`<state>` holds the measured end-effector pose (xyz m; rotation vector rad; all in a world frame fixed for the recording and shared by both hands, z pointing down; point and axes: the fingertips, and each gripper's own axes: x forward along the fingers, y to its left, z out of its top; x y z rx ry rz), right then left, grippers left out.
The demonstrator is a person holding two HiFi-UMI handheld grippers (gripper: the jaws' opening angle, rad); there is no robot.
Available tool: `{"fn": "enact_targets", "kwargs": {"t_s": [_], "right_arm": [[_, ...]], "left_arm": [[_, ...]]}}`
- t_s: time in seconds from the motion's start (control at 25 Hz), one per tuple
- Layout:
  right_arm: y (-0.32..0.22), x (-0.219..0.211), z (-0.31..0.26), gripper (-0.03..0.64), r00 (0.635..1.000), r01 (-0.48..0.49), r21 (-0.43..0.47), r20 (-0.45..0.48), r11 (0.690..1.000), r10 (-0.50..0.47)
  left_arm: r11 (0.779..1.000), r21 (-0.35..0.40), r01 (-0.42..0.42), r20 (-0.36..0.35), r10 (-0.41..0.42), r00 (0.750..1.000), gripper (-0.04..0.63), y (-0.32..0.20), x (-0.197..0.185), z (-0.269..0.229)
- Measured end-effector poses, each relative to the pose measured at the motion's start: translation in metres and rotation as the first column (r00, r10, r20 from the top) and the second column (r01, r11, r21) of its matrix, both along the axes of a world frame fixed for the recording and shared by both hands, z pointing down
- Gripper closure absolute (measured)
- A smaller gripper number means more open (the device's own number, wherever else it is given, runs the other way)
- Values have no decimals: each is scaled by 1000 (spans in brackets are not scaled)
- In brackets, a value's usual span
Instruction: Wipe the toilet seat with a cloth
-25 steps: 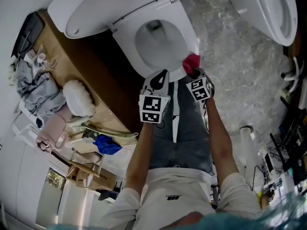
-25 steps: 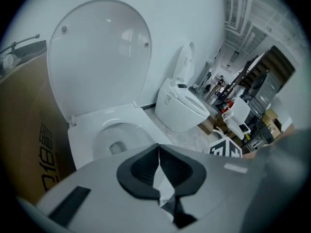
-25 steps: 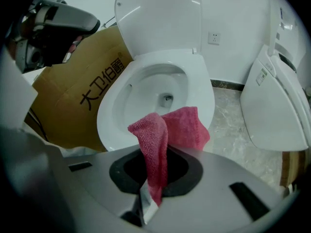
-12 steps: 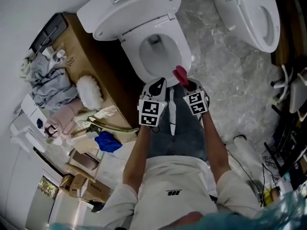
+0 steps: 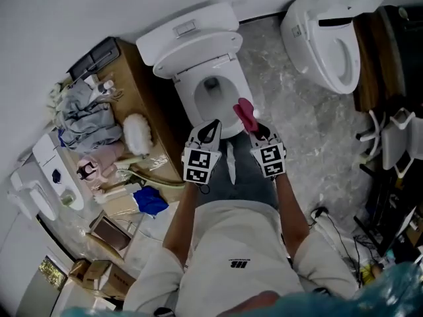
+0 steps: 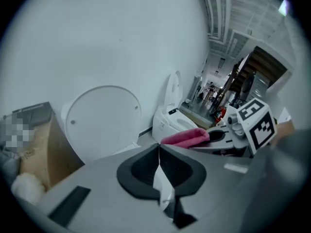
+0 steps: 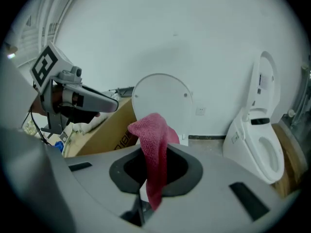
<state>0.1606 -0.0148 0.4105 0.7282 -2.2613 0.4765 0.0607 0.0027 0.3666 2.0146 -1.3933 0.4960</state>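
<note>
The white toilet (image 5: 210, 88) stands ahead of me with its lid (image 5: 198, 48) raised against the wall. A pink cloth (image 5: 246, 114) hangs over the bowl's front rim, pinched in my right gripper (image 5: 253, 125). In the right gripper view the cloth (image 7: 154, 149) drapes down between the jaws of the right gripper (image 7: 154, 171), with the lid (image 7: 160, 101) behind it. My left gripper (image 5: 211, 125) floats just left of it, shut with nothing held; in its own view the left gripper (image 6: 159, 152) has both jaws pressed together, and the cloth (image 6: 187, 137) shows to the right.
A second toilet (image 5: 324, 38) stands at the right on the marble floor (image 5: 297, 124). A brown cardboard box (image 5: 142, 104) flanks the toilet's left, with a white fluffy duster (image 5: 137, 132), clothes (image 5: 86, 117) and a blue item (image 5: 151, 200). Racks and cables crowd the far right.
Both grippers have drawn back from the toilet. The cloth, which was down at the seat's front rim, now hangs lifted in the right gripper. The head view has pulled back and shows more of the room.
</note>
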Motion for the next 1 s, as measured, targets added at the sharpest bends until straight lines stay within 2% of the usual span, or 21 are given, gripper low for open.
{"fn": "enact_targets", "kwargs": {"t_s": [0.24, 0.44, 0.76, 1.0], "right_arm": [[-22, -17, -93, 595, 997, -4, 115, 77, 993, -5], [-26, -27, -159, 595, 991, -10, 199, 133, 980, -17], [-13, -36, -247, 595, 974, 5, 330, 213, 944, -79], [-3, -42, -288, 595, 963, 20, 402, 238, 915, -126]], "left_arm": [[995, 99, 5, 6, -5, 1000, 581, -10, -17, -68], [982, 187, 12, 14, -15, 1000, 581, -15, -26, -124], [946, 324, -18, 45, 3, 999, 581, -11, -28, -209], [916, 400, -31, 73, 2, 997, 581, -1, -29, -246]]}}
